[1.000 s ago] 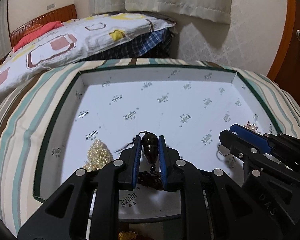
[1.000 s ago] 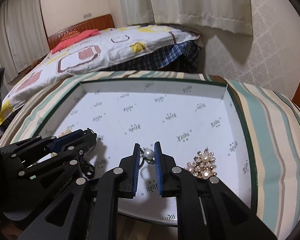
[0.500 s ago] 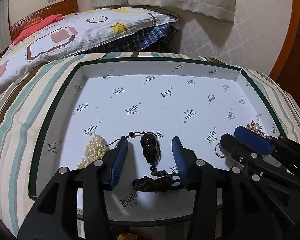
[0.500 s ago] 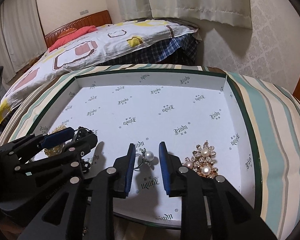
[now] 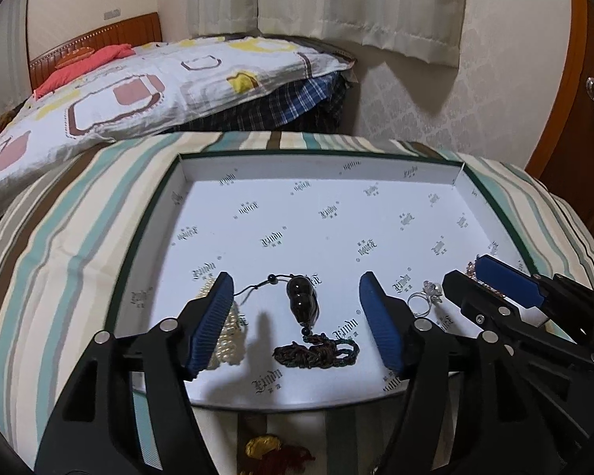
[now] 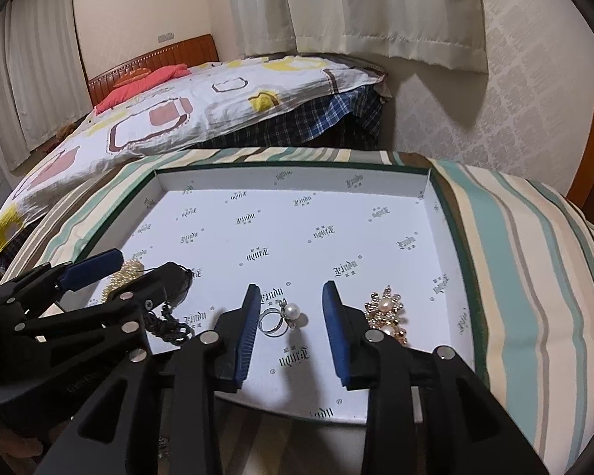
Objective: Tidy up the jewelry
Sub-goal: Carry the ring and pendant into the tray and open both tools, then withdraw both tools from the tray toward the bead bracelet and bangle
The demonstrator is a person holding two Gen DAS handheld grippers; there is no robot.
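A white printed tray [image 5: 202,166] [image 6: 427,198] with a dark green rim lies on a striped cloth. In it lie a dark gourd pendant [image 5: 303,303] with a braided cord [image 5: 316,354], a pearl strand [image 5: 229,334], a silver pearl ring [image 6: 281,316] [image 5: 425,297] and a gold pearl brooch [image 6: 388,312]. My left gripper [image 5: 295,301] is open, with the pendant lying free between its fingers. My right gripper [image 6: 291,304] is open, with the ring lying free between its fingers.
The striped cloth [image 5: 59,261] surrounds the tray. A bed with a patterned quilt [image 5: 138,91] stands behind, with curtains [image 5: 356,4] and a wooden door [image 5: 590,99] at the right. A gold and red item [image 5: 269,449] lies below the tray's near edge.
Both grippers opened and drew back and up. The left let go of the gourd pendant, the right let go of the pearl ring; both pieces now lie in the tray.
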